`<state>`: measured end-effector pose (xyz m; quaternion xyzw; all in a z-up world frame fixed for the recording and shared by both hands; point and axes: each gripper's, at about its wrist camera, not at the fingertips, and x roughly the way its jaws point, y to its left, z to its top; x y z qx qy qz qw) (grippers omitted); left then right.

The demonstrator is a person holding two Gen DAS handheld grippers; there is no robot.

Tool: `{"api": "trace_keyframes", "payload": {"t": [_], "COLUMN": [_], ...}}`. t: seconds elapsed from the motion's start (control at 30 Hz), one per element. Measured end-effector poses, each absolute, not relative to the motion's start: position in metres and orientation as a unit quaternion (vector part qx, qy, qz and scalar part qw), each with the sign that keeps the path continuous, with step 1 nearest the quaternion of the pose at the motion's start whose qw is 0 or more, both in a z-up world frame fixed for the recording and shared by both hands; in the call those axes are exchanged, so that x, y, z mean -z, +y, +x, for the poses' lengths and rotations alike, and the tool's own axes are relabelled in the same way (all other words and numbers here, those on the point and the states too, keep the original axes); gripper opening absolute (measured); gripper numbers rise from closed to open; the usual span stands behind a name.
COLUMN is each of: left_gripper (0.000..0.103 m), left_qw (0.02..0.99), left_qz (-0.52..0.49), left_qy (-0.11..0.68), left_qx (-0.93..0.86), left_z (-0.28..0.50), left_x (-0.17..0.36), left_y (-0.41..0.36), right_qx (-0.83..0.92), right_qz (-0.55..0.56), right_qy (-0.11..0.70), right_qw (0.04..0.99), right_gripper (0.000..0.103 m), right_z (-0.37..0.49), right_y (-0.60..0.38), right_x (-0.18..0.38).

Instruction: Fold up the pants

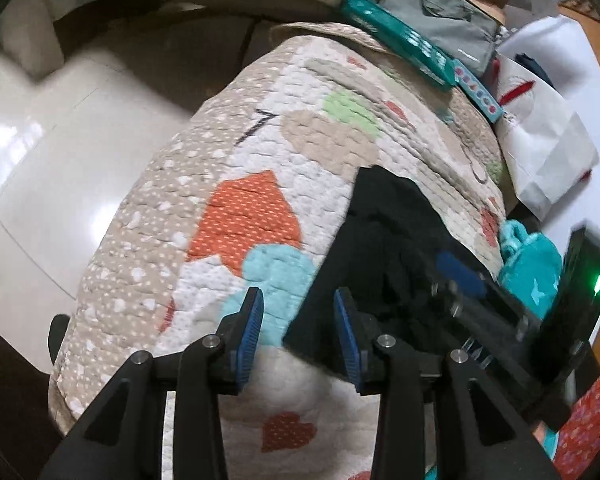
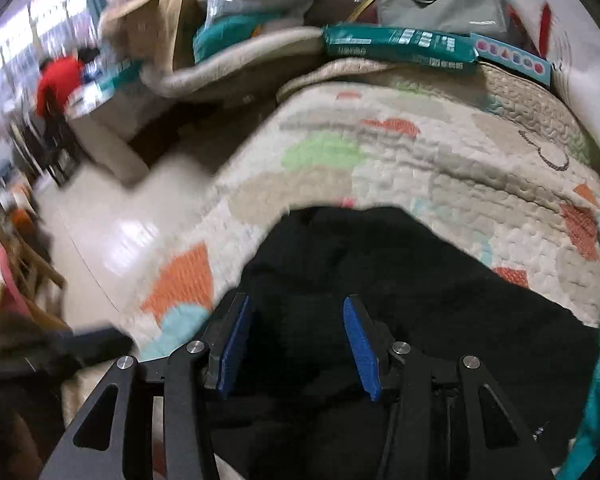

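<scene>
Black pants (image 1: 388, 248) lie bunched on a quilted patchwork blanket (image 1: 268, 152). My left gripper (image 1: 298, 306) is open, its blue pads above the blanket at the pants' left edge, holding nothing. The other gripper shows blurred at the right of the left wrist view (image 1: 460, 280), over the pants. In the right wrist view the pants (image 2: 380, 280) fill the lower middle on the blanket (image 2: 420, 160). My right gripper (image 2: 296, 316) is open directly above the black fabric, with nothing between its pads.
A teal fleece item (image 1: 532, 264) lies right of the pants. A teal package (image 2: 400, 46), a grey bag (image 2: 440, 0) and a white bag (image 1: 548, 152) sit at the blanket's far end. Shiny tile floor (image 1: 40, 168) lies off the left edge.
</scene>
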<state>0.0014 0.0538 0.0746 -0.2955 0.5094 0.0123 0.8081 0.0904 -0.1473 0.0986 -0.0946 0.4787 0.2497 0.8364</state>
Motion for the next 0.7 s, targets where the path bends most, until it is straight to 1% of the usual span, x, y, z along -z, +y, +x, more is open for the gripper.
{"api": "trace_keyframes", "payload": {"t": [0.1,0.17,0.2,0.27,0.33,0.37,0.47,0.57,0.67,0.7], "left_gripper": [0.036,0.036,0.036,0.036,0.036,0.036,0.036,0.036,0.036,0.036], "left_qw": [0.805,0.810,0.812,0.813,0.811,0.809,0.808,0.823,0.836,0.836], "left_qz": [-0.301,-0.292,-0.288,-0.288,-0.297,-0.305,-0.324,-0.309,-0.294,-0.298], "left_qy": [0.511,0.509,0.507,0.506,0.504,0.502,0.491,0.477,0.464,0.461], "left_qx": [-0.009,-0.002,0.003,0.014,0.018,0.021,0.026,0.012,-0.010,-0.012], "left_z": [0.009,0.016,0.021,0.032,0.040,0.044,0.044,0.037,0.031,0.030], "left_x": [-0.073,-0.073,-0.073,-0.070,-0.065,-0.062,-0.053,-0.048,-0.047,-0.047], "left_y": [0.056,0.051,0.049,0.044,0.043,0.044,0.057,0.075,0.094,0.100], "right_qx": [-0.185,-0.129,-0.095,-0.064,-0.019,-0.020,-0.099,-0.183,-0.193,-0.191], "right_qz": [-0.185,-0.221,-0.225,-0.200,-0.196,-0.190,-0.124,-0.077,-0.093,-0.110], "right_qy": [0.491,0.517,0.537,0.556,0.545,0.528,0.492,0.478,0.492,0.498], "right_qw": [0.831,0.817,0.808,0.804,0.815,0.828,0.856,0.856,0.844,0.838], "right_gripper": [0.052,0.052,0.056,0.069,0.069,0.069,0.069,0.069,0.069,0.067], "right_z": [0.086,0.092,0.094,0.095,0.093,0.090,0.085,0.083,0.094,0.097], "right_y": [-0.161,-0.187,-0.205,-0.233,-0.251,-0.253,-0.241,-0.210,-0.168,-0.155], "right_x": [-0.081,-0.067,-0.064,-0.068,-0.081,-0.090,-0.118,-0.132,-0.117,-0.108]}}
